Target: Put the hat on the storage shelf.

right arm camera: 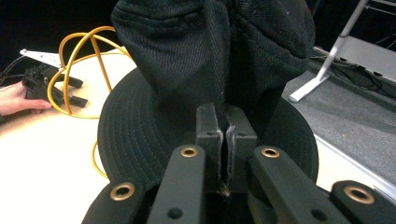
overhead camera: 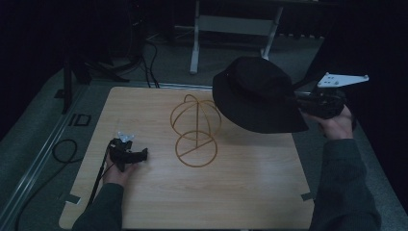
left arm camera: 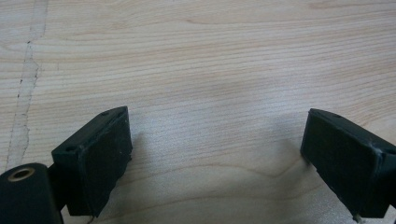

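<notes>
A black bucket hat (overhead camera: pixel 257 94) hangs in the air over the table's far right, beside a yellow wire hat stand (overhead camera: pixel 195 127). My right gripper (overhead camera: pixel 300 101) is shut on the hat's brim. In the right gripper view its jaws press together on the dark fabric of the hat (right arm camera: pixel 210 70), with the wire stand (right arm camera: pixel 81 65) behind at the left. My left gripper (overhead camera: pixel 142 155) rests on the table's left side. Its pads (left arm camera: pixel 98 163) stand wide apart over bare wood, with nothing between them.
The light wooden table (overhead camera: pixel 240 192) has tape marks at its near corners. Cables (overhead camera: pixel 65 149) run along the grey floor at the left. A white metal frame leg (overhead camera: pixel 195 45) stands behind the table.
</notes>
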